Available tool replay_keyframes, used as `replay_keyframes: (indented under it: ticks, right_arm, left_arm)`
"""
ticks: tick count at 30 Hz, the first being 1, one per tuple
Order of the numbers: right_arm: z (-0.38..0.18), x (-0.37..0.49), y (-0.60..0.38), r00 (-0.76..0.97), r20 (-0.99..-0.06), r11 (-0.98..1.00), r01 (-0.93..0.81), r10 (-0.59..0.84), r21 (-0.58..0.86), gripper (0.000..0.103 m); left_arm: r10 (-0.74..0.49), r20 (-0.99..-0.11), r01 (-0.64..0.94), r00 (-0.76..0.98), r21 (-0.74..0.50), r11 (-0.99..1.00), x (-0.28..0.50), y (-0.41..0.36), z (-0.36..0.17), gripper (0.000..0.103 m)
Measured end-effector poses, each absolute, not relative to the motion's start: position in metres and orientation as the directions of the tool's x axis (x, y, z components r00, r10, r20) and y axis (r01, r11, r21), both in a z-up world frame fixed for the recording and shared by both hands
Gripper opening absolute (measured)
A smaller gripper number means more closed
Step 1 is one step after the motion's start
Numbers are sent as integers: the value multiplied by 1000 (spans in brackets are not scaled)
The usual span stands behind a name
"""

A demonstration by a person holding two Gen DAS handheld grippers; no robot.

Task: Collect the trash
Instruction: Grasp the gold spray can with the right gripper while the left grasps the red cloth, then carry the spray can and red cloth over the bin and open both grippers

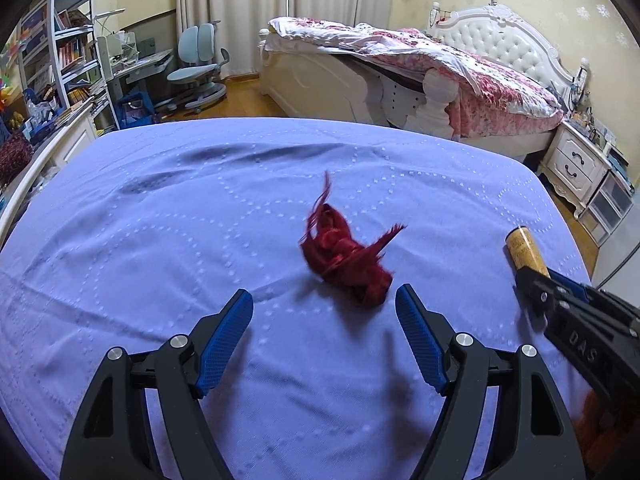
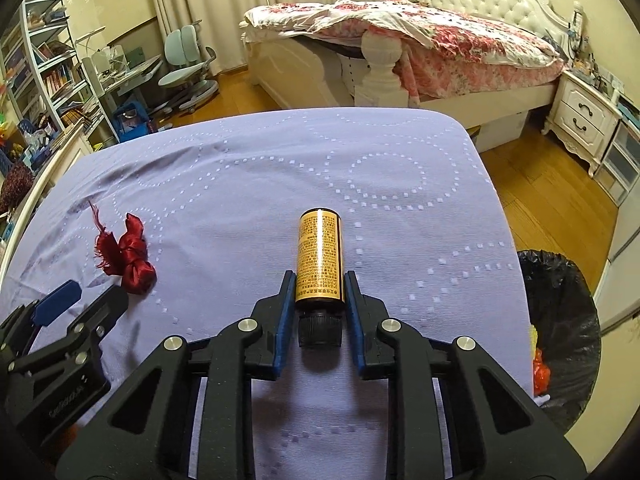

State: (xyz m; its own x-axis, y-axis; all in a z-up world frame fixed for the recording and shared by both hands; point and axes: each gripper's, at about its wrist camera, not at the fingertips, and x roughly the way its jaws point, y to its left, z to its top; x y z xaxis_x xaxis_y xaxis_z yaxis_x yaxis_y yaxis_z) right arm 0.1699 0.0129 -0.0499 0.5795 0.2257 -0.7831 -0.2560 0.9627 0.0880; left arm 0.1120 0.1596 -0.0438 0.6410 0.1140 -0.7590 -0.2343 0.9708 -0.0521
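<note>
A crumpled dark red ribbon scrap (image 1: 346, 258) lies on the lilac tablecloth (image 1: 160, 220), just ahead of my left gripper (image 1: 324, 300), which is open and empty. The scrap also shows at the left in the right wrist view (image 2: 130, 258). My right gripper (image 2: 318, 286) is shut on a small bottle with a yellow label and black cap (image 2: 319, 258), holding it near the cap end above the cloth. The bottle (image 1: 526, 252) and right gripper show at the right edge of the left wrist view. The left gripper (image 2: 76, 300) shows at the lower left of the right wrist view.
A bin lined with a black bag (image 2: 560, 320) stands at the table's right edge, with orange and yellow trash inside. Beyond the table are a bed (image 1: 420, 76), a nightstand (image 1: 576, 164), a desk chair (image 1: 200, 68) and bookshelves (image 1: 60, 60).
</note>
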Motion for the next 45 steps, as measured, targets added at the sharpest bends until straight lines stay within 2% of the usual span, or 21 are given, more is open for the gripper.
replay_keyframes:
  ticks: [5, 7, 9, 11, 12, 13, 17, 19, 21, 22, 45]
  right_arm:
    - [-50, 176, 8, 577, -781, 960, -264, 238, 98, 25]
    - [-50, 179, 9, 575, -780, 957, -272, 246, 101, 31]
    - [-50, 179, 8, 576, -779, 956, -275, 247, 100, 44]
    - [-50, 181, 7, 576, -778, 956, -274, 250, 104, 46]
    - [-50, 180, 8, 576, -778, 956, -273, 250, 105, 46]
    - [-50, 181, 9, 576, -778, 956, -271, 251, 108, 46]
    - [-51, 182, 9, 580, -775, 959, -259, 250, 115, 46]
    - [-51, 181, 10, 579, -776, 958, -261, 251, 115, 42]
    - [-51, 182, 7, 575, -777, 958, -263, 255, 119, 25]
    - [-50, 183, 6, 574, -778, 957, -263, 256, 122, 23]
    - [-45, 104, -38, 580, -773, 958, -258, 258, 126, 23]
  left_arm:
    - [110, -771, -243, 627, -60, 968, 125, 162, -46, 74]
    - [100, -774, -243, 625, -71, 967, 127, 164, -47, 74]
    - [90, -777, -241, 623, -81, 967, 128, 166, -48, 66]
    - [67, -786, -227, 615, -95, 969, 129, 167, -51, 52]
    - [67, -784, -224, 617, -93, 970, 128, 166, -51, 50]
    - [64, -780, -216, 623, -93, 972, 127, 166, -50, 43]
    - [54, -774, -194, 631, -90, 977, 125, 163, -50, 35]
    - [47, -772, -188, 634, -95, 978, 125, 163, -49, 34]
    - [43, -771, -180, 636, -94, 979, 122, 161, -49, 33]
    - [41, -770, -177, 637, -94, 980, 121, 160, -48, 32]
    - [-35, -753, -87, 657, -122, 989, 54, 105, -39, 32]
